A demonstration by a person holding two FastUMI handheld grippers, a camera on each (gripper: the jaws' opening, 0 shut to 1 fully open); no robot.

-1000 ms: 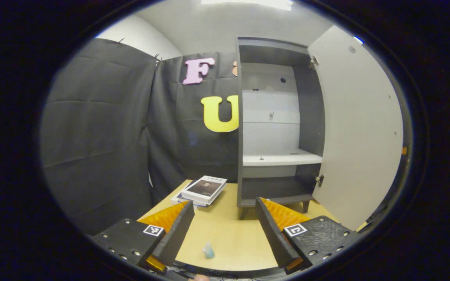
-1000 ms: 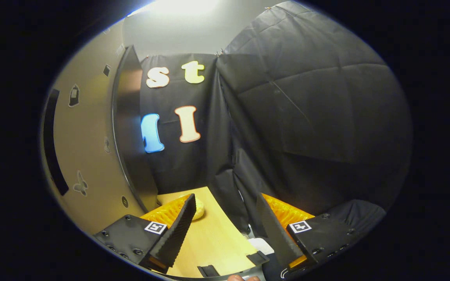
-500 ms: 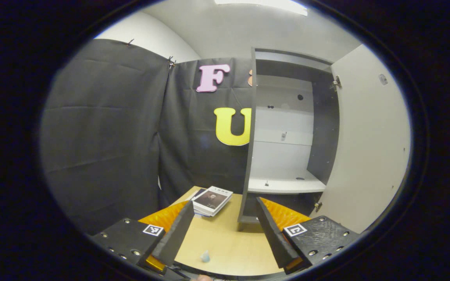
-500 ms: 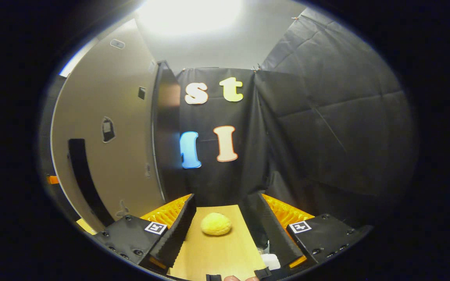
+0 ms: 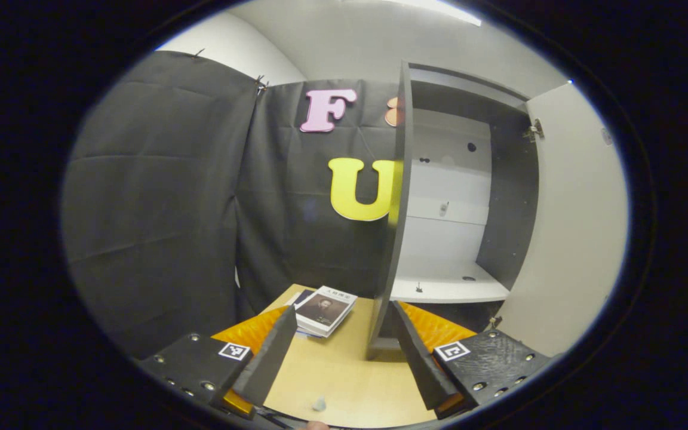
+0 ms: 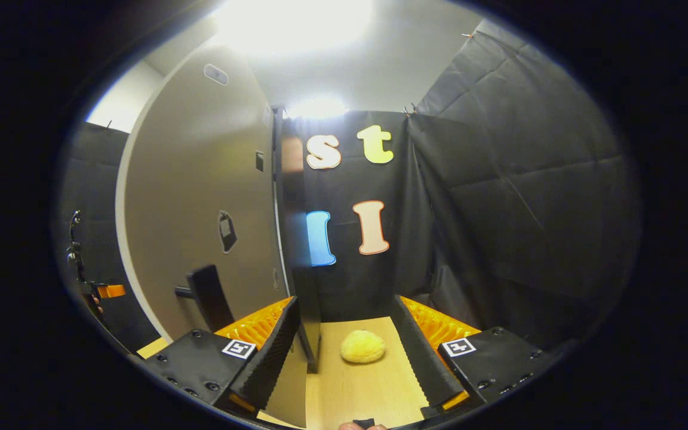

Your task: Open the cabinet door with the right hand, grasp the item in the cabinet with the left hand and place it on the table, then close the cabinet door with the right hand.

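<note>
Both of my grippers are spread wide with nothing between their fingers. From the left gripper view, my left gripper point(image 5: 339, 355) hangs over the pale wooden table point(image 5: 350, 382), facing the tall dark grey cabinet with a white back panel point(image 5: 448, 197). Its door, a large pale flat panel point(image 5: 571, 227), stands swung out on the right side of that view. The white shelf point(image 5: 448, 291) inside carries only two tiny specks I cannot make out. The cabinet's near side wall, seen edge-on, rises right ahead of the left gripper. A small stack of books with a portrait on the top cover point(image 5: 325, 309) lies on the table left of the cabinet, and a small pale bluish object point(image 5: 319, 404), too blurred to name, sits on the table near the bottom edge.

From the right gripper view, my right gripper point(image 6: 344, 352) points along the table point(image 6: 374, 391) toward a round yellow fuzzy lump point(image 6: 362, 347), which rests on the wood between the two fingers' lines but farther ahead, untouched. The door point(image 6: 200, 203) stands close on the left with its dark handle point(image 6: 208, 295) sticking out low, just beside the left finger. Black cloth closes in behind and to the right.
</note>
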